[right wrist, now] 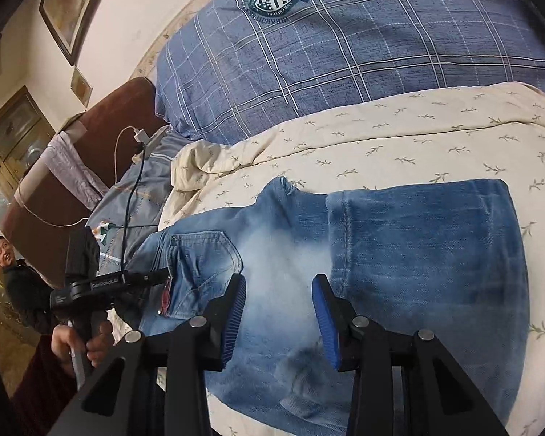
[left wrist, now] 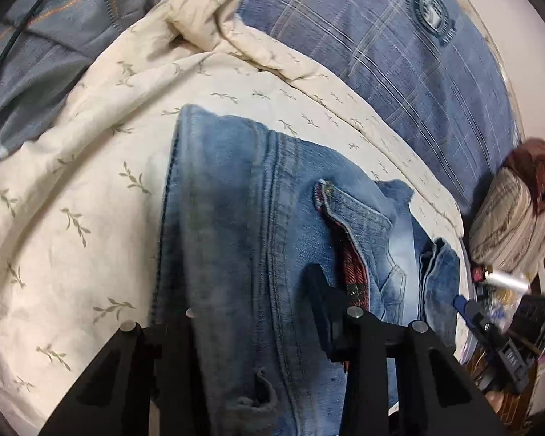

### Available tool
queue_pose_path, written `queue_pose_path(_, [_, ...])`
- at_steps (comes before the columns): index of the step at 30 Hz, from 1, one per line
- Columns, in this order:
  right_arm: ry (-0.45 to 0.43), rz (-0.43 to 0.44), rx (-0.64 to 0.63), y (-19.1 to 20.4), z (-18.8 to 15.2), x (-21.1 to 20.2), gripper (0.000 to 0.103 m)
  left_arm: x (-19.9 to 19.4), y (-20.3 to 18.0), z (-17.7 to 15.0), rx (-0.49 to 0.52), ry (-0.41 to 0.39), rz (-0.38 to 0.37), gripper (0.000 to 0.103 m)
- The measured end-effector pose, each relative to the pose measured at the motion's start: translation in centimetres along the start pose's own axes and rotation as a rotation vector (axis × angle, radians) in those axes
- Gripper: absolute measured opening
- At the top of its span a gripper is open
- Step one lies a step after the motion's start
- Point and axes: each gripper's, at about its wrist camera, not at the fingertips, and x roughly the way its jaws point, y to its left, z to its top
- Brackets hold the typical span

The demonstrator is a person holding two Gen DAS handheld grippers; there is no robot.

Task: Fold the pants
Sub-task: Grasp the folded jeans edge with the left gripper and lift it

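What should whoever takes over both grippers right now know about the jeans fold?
Left gripper: at the waist end, denim filling the gap between its fingers; grip unconfirmed.
Right gripper: open, over the faded middle, holding nothing.
Jeans: flat on the cream quilt, hem end already laid back over the legs.
To do: probably one more fold across, then smooth.

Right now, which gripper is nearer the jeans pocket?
Left. The left gripper sits at the jeans pocket edge; the right gripper is over the faded middle, beside it.
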Motion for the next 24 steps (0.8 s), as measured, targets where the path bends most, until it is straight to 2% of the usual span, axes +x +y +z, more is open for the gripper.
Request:
queue_pose_path(3, [-0.015,-0.026,0.009,-0.6,0.3,-0.1,0.041,-0.1,-0.3,0.0,-0.011,-0.014,0.021,0.035])
queue_pose_path(7, [-0.044,-0.031,0.027,-1.0,0.6,-0.6,0.041,-1.0,-0.8,-0.2,-0.015,-0.049,0.052,0.024])
queue_pose_path(14, [-0.086,-0.058,0.037,-1.6,0.8,-1.6,0.041,-3.3,-3.9,-0.3,0.097,-0.101,0.090,0.018])
queue_pose_path(24, [-0.188,-0.024,0.184,-5.4,1.7,-4.8,0.041,-6.0,-13.2,-1.8,0.306,-0.147,0.085,0.015])
